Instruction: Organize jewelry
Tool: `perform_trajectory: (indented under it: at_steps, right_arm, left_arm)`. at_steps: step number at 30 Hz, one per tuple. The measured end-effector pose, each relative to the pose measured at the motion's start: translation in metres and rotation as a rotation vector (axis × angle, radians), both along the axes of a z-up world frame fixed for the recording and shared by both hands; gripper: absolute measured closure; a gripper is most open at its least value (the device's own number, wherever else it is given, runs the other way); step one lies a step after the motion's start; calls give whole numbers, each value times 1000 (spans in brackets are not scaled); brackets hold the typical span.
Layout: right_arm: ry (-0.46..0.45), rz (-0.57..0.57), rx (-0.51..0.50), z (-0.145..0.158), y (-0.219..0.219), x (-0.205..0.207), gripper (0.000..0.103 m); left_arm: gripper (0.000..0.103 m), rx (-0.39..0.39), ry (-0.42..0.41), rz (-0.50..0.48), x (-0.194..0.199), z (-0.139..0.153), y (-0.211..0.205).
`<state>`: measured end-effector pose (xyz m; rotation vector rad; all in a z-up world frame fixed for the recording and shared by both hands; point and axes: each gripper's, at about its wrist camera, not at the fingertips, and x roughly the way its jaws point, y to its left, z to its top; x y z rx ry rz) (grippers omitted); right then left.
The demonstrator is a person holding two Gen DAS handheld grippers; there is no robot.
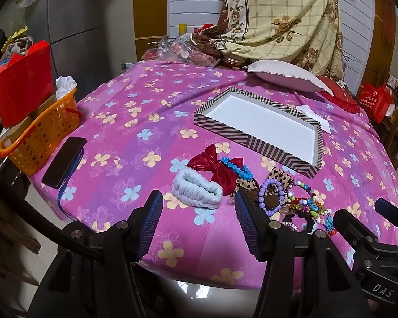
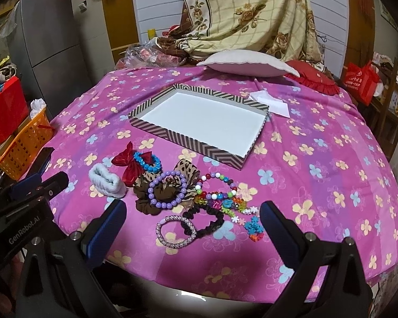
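A pile of jewelry and hair pieces lies on the pink flowered cloth in front of a striped box point(image 2: 172, 132) point(image 1: 252, 137) with a bare white inside. The pile holds a white fluffy scrunchie point(image 2: 107, 181) point(image 1: 196, 189), a red bow point(image 2: 127, 164) point(image 1: 215, 167), a blue bead bracelet point(image 2: 147, 162) point(image 1: 236, 169), a purple bead bracelet point(image 2: 167, 192) point(image 1: 272, 197), a multicoloured bead string point(image 2: 220, 193), a black scrunchie point(image 2: 204, 221) and a pink woven bangle point(image 2: 176, 230). My left gripper point(image 1: 197, 225) is open just short of the white scrunchie. My right gripper point(image 2: 192, 230) is open around the bangle and black scrunchie.
A phone point(image 1: 65, 161) lies at the table's left edge beside an orange basket point(image 1: 42, 135) and a red bag point(image 1: 21, 95). A pale pillow point(image 2: 246, 63), a red cushion point(image 2: 313, 78), white paper point(image 2: 272, 103) and a draped blanket sit behind the box.
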<state>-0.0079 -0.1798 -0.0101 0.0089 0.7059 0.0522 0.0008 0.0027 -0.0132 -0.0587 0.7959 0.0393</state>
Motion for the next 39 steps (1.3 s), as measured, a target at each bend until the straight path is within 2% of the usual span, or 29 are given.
perform_trajectory:
  at_steps: [2, 3, 7, 11, 15, 30, 34, 39]
  right_arm:
    - [21, 1, 25, -1, -1, 0, 1]
    - [52, 1, 11, -1, -1, 1, 1]
    - [62, 6, 7, -2, -1, 1, 1]
    - [114, 12, -23, -5, -1, 3, 1]
    - [107, 13, -17, -6, -1, 3, 1]
    - [105, 45, 23, -18, -7, 9, 1]
    - [126, 57, 30, -23, -12, 14, 1]
    - [154, 40, 57, -28, -25, 26, 1]
  left_arm:
    - [45, 11, 14, -2, 0, 0, 0]
    - [45, 11, 15, -3, 0, -1, -1]
    - [45, 30, 41, -1, 1, -2, -2]
    - [45, 44, 48, 0, 1, -2, -2]
    - [45, 24, 40, 0, 2, -4, -1]
    - [45, 29, 60, 10, 12, -11, 11]
    - [45, 4, 75, 25, 19, -12, 22]
    - [45, -81, 73, 79, 34, -13, 50]
